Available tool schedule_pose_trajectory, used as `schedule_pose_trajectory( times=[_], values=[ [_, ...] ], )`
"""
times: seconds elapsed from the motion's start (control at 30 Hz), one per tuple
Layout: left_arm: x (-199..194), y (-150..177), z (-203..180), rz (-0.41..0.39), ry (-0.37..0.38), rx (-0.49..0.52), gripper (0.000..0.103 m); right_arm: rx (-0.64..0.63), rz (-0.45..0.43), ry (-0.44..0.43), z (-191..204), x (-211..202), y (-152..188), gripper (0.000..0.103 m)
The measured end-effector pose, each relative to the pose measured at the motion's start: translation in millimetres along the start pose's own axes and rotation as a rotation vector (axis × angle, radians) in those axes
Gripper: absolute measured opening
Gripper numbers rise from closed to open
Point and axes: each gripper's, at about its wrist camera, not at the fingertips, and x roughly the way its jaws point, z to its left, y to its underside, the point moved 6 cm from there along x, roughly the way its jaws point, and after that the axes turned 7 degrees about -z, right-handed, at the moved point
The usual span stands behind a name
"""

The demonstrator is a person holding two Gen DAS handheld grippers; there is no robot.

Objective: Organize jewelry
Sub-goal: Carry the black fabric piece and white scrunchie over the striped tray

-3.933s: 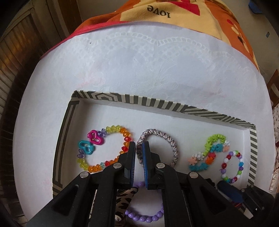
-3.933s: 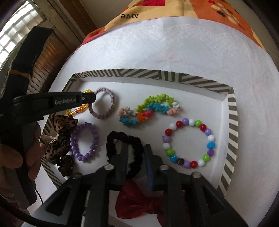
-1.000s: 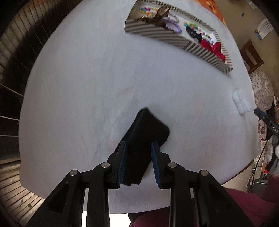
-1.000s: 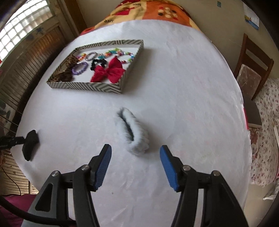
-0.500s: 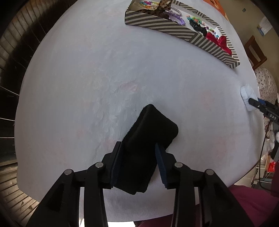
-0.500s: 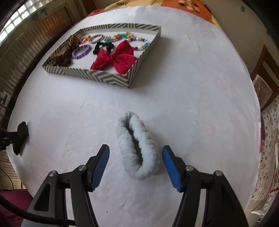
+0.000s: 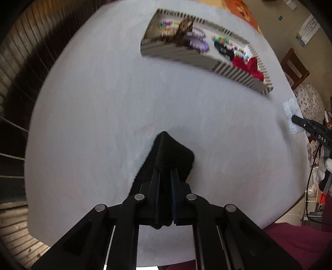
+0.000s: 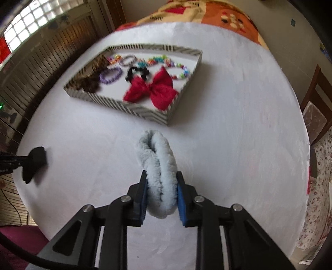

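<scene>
My left gripper (image 7: 165,178) is shut on a black fuzzy band (image 7: 170,155), held near the table's front edge; the band also shows at the far left of the right wrist view (image 8: 36,161). My right gripper (image 8: 162,180) is shut on a pale blue fluffy band (image 8: 158,162), which also shows at the right edge of the left wrist view (image 7: 291,116). A striped tray (image 8: 145,111) further back on the white table holds a red bow (image 8: 152,89), a black scrunchie, beaded bracelets and a leopard bow.
The round table has a white cloth (image 8: 238,135). A wooden chair (image 8: 317,112) stands at the right. Wooden shutters (image 8: 41,54) line the left side. An orange patterned cloth (image 8: 207,14) lies beyond the table's far edge.
Both grippers have closed: the left on the black band, the right on the pale blue band. Both bands now seem slightly raised off the cloth.
</scene>
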Motion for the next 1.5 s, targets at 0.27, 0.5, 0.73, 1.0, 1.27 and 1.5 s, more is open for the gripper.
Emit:
schedule_pose_trajectory(
  times=[0.27,0.5,0.73,1.0,1.27,1.5],
  values=[
    [-18,-54,-13,-0.115,0.011,0.016,0.001,-0.013,-0.070,-0.026,16,-20,-27,0.025],
    [-26,-110,-38,-0.206,0.011,0.074,0.001,-0.010,-0.106,-0.034,24,-19,-50,0.025],
    [-15,-159,-69,-0.248,0.020,0.111,0.001,-0.022,-0.123,-0.023,29,-9,-76,0.025],
    [10,-196,-96,-0.247,0.031,0.132,0.001,-0.002,-0.136,-0.017,24,5,-108,0.025],
    [40,-216,-105,-0.220,0.025,0.125,0.001,0.032,-0.133,-0.016,17,28,-136,0.025],
    [61,-225,-107,-0.194,0.022,0.118,0.001,0.053,-0.108,-0.019,8,56,-153,0.025]
  ],
)
